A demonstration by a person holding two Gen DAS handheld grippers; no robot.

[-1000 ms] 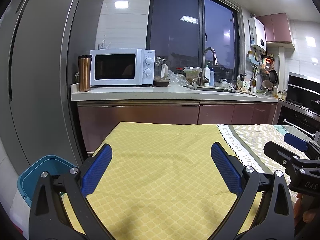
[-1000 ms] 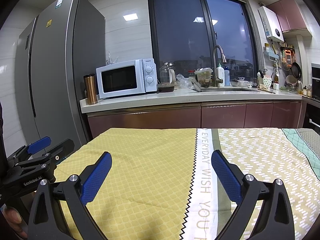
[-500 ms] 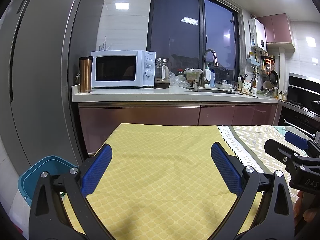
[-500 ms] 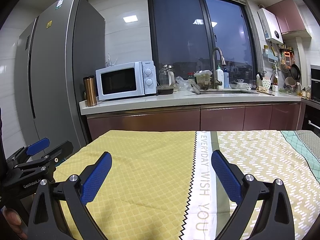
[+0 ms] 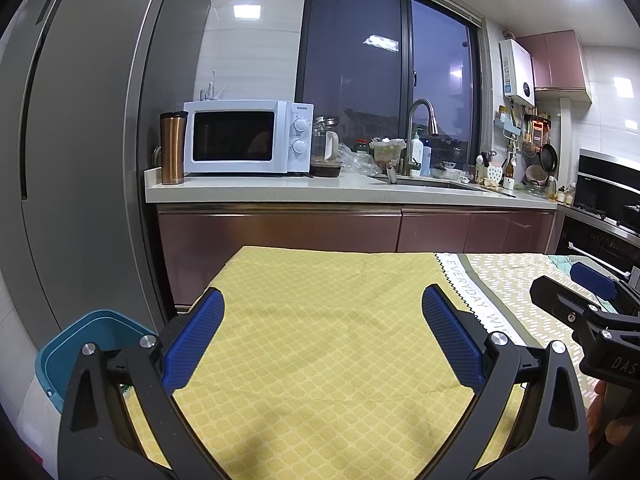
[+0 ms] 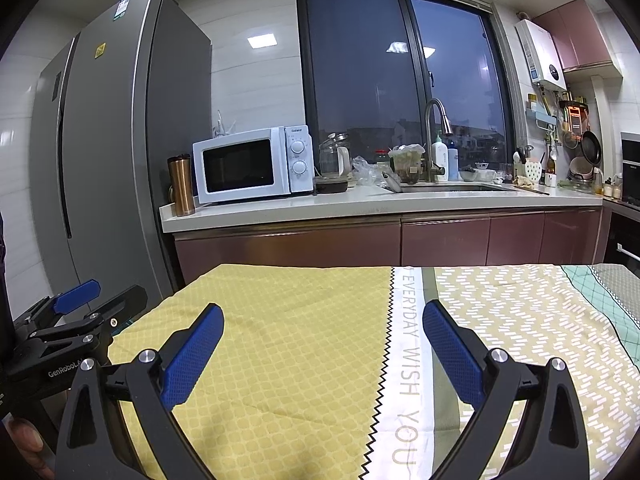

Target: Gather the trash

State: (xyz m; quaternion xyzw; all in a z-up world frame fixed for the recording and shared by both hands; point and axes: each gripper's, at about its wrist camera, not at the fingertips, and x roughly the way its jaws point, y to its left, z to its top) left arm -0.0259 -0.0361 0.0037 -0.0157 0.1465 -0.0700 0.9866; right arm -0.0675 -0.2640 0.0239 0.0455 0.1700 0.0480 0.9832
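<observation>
My left gripper (image 5: pixel 322 334) hangs open over the yellow part of the tablecloth (image 5: pixel 320 304), nothing between its blue pads (image 5: pixel 192 340). My right gripper (image 6: pixel 322 344) is open too, above the seam where the yellow cloth (image 6: pixel 288 320) meets the white lettered stripe (image 6: pixel 404 344). Each gripper shows at the edge of the other's view: the right gripper (image 5: pixel 592 304) and the left gripper (image 6: pixel 80 312). A teal bin (image 5: pixel 80 344) stands on the floor left of the table. No loose trash shows on the cloth.
Behind the table runs a kitchen counter (image 5: pixel 340 190) with a white microwave (image 5: pixel 244 142), a copper tumbler (image 5: pixel 173 148), a sink tap (image 5: pixel 420 120) and clutter. A grey fridge (image 5: pixel 80 140) stands to the left. An oven (image 5: pixel 600 216) is at the right.
Both grippers have tilted or lifted very slightly, so the counter sits a little lower in view. Their jaws stay as wide as before.
</observation>
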